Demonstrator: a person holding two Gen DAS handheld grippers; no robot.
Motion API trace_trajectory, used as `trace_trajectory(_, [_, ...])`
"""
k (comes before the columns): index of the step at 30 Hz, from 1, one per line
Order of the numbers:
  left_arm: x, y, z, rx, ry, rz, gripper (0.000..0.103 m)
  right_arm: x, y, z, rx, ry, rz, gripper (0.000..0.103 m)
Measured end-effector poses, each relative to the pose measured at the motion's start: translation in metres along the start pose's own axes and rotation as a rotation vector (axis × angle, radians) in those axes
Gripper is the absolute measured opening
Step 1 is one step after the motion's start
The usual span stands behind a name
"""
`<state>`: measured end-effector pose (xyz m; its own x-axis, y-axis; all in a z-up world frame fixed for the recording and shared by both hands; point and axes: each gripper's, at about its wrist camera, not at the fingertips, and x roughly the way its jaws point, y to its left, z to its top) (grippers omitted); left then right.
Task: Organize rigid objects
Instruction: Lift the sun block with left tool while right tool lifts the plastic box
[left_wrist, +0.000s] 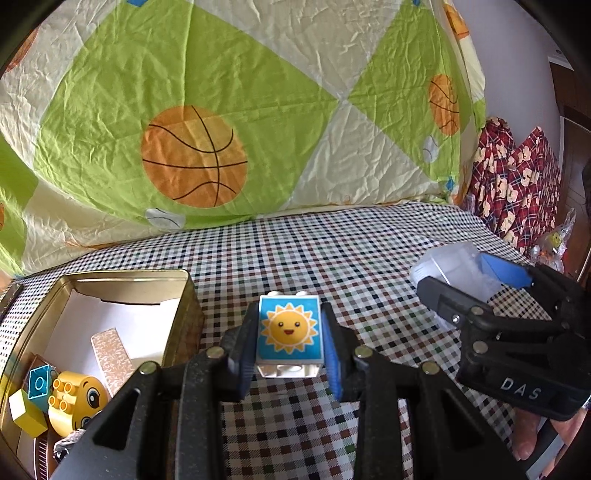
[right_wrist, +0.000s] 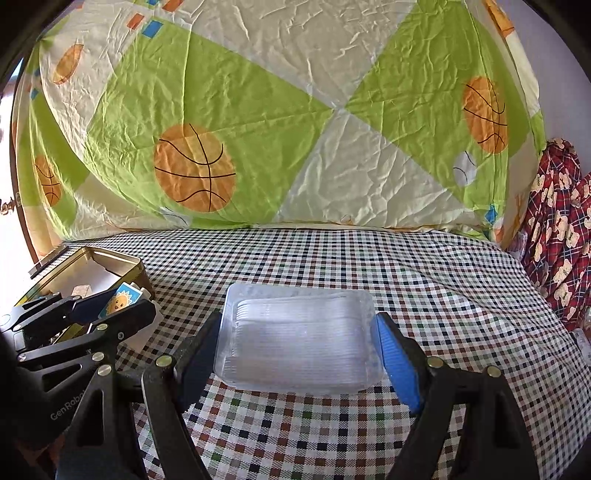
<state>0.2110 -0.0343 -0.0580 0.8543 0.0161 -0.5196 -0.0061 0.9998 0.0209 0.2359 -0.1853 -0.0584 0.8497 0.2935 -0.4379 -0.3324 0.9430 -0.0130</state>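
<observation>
Left wrist: glossy square sun block (left_wrist: 289, 334)

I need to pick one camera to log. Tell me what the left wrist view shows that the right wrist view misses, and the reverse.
Only the left wrist view shows the tin's contents: a yellow face block and a yellow brick. Only the right wrist view shows the clear plastic box face on, its ridges visible. Both show the sun block in the left gripper, the right gripper on the plastic box, the tin, and the checkered cloth.
</observation>
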Motion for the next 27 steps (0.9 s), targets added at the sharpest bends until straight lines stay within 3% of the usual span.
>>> trace_trajectory(27, [-0.037,0.004,-0.012,-0.022,-0.09,-0.001,0.031,-0.031,0.014,-0.01,-0.025,-0.096,0.034,0.082])
